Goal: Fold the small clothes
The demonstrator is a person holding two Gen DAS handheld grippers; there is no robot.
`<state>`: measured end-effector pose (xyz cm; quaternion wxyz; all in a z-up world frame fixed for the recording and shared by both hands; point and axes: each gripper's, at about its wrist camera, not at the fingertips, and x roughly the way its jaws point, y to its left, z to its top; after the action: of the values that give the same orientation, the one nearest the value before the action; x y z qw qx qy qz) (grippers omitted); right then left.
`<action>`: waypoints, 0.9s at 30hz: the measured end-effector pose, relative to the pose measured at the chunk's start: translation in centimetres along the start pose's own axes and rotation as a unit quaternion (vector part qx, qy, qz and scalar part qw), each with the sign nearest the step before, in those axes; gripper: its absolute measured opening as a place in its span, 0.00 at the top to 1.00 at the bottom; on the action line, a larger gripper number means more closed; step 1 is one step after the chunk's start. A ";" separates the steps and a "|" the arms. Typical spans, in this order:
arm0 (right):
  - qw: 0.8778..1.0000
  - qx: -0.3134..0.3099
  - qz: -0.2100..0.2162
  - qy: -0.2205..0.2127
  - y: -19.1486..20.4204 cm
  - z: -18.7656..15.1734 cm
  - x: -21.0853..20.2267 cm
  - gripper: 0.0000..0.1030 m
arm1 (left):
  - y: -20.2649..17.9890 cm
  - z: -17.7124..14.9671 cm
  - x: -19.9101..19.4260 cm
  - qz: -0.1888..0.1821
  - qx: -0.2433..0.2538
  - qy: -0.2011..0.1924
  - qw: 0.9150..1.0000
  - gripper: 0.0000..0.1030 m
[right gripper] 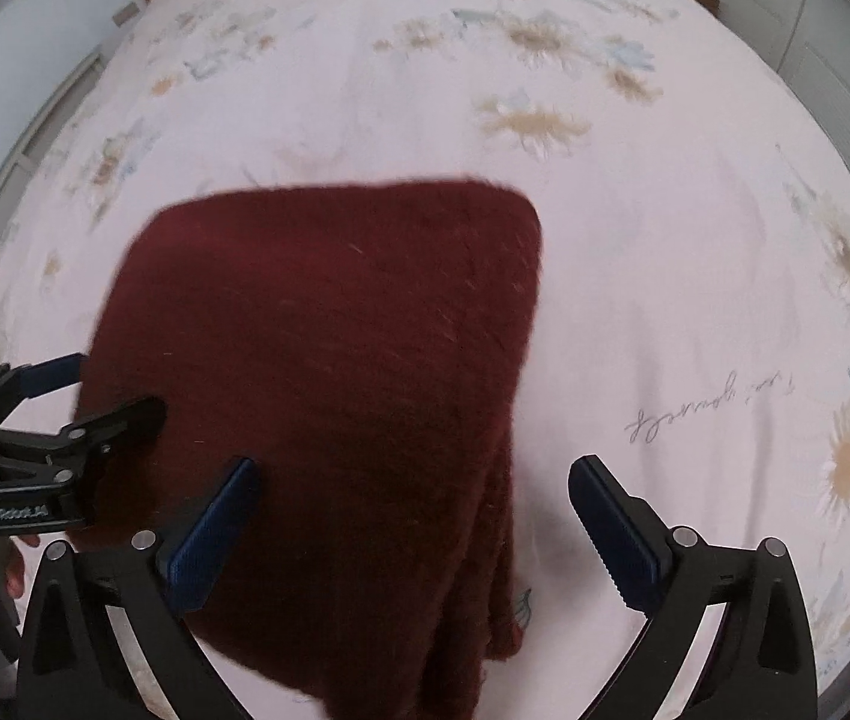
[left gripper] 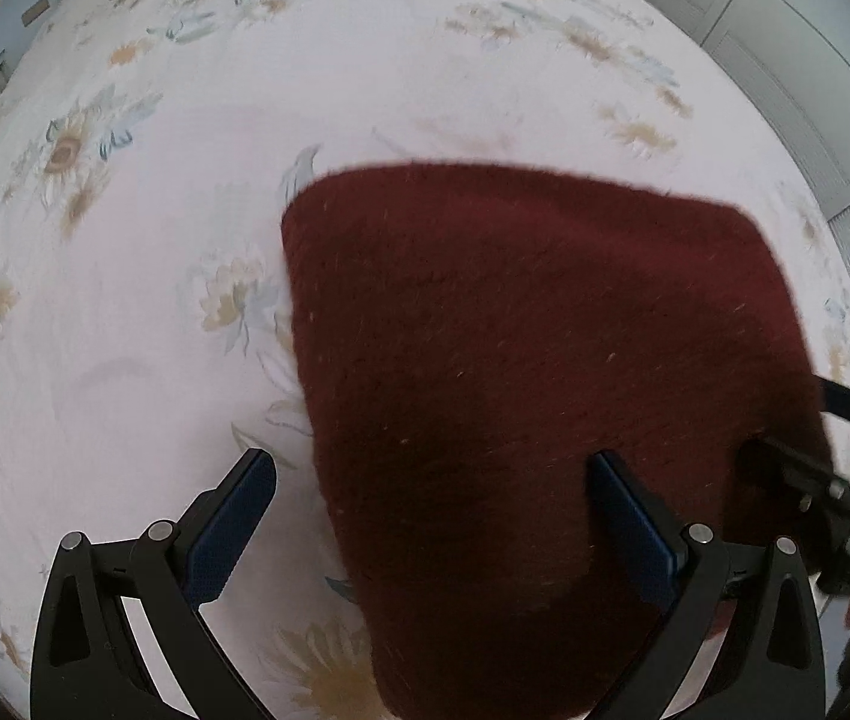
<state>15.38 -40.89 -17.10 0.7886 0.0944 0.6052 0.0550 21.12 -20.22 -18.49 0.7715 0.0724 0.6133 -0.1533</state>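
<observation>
The near edge of the dark red knitted garment (left gripper: 533, 372) is cut off at 6 o'clock in the left wrist view, and its lower right corner is hidden behind the black frame of the right gripper (left gripper: 839, 420), which enters at 3 o'clock; only part of that tool is seen there, and one blue pad tip is lost against the cloth. In the right wrist view the left gripper (right gripper: 95, 387) is seen at 9 o'clock, its fingers reaching to the garment's left edge, though it cannot be told whether they touch it. Both frames are softened by blur, so the knit pattern is hard to make out. The garment (right gripper: 335, 372) is laid on a pale pink bedsheet (left gripper: 125, 330) printed with faded flowers, and is seen as a folded, roughly square block of fuzzy maroon fabric with rounded far corners; stacked layers are shown along its right edge toward 5 o'clock in the right wrist view. The jaws of the left gripper (left gripper: 431, 510) are spread wide, with nothing held between them, one pad over the sheet and the other over the garment. The jaws of the right gripper (right gripper: 413, 510) are likewise spread wide and empty, straddling the garment's right edge.
</observation>
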 end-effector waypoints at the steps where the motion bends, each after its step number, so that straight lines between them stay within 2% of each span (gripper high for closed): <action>1: 1.000 0.003 0.004 0.003 -0.3 -0.1 0.5 0.01 | 0.2 -0.2 0.3 0.001 0.003 -0.001 1.000 0.01; 6: 0.998 0.025 0.054 0.003 -2.0 -1.0 2.2 0.01 | 1.3 -1.1 1.4 -0.015 0.003 -0.007 1.000 0.00; 15: 0.995 0.048 0.082 0.014 -2.2 -1.7 4.0 0.01 | 2.6 -1.9 2.6 -0.051 -0.039 -0.011 0.998 0.00; 18: 0.994 0.046 0.093 0.020 -1.9 -1.8 4.3 0.08 | 2.5 -2.2 2.7 -0.053 -0.038 -0.013 0.998 0.00; 19: 0.994 0.048 0.097 0.019 -1.8 -1.7 4.3 0.14 | 2.4 -2.2 2.7 -0.051 -0.035 -0.014 0.998 0.00; 20: 0.992 0.050 0.110 0.019 -1.7 -1.7 4.2 0.25 | 2.4 -2.2 2.7 -0.050 -0.032 -0.014 0.998 0.00; 22: 0.992 0.049 0.111 0.022 -1.4 -1.6 4.1 0.31 | 2.2 -2.2 2.8 -0.058 -0.028 -0.008 0.998 0.08; 23: 0.993 0.044 0.110 0.024 -1.1 -1.5 4.0 0.37 | 2.1 -2.2 2.8 -0.070 -0.028 -0.004 0.997 0.18; 25: 0.992 0.045 0.113 0.020 -0.8 -1.5 3.7 0.46 | 1.6 -2.0 2.6 -0.067 -0.023 -0.002 0.998 0.24; 27: 0.994 0.039 0.103 0.012 -0.3 -1.7 3.3 0.52 | 1.1 -1.9 2.2 -0.061 -0.009 -0.006 0.998 0.40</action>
<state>14.63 -40.40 -20.67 0.7673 0.1866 0.6029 0.1136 20.11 -18.97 -21.12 0.7651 0.0274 0.6131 -0.1950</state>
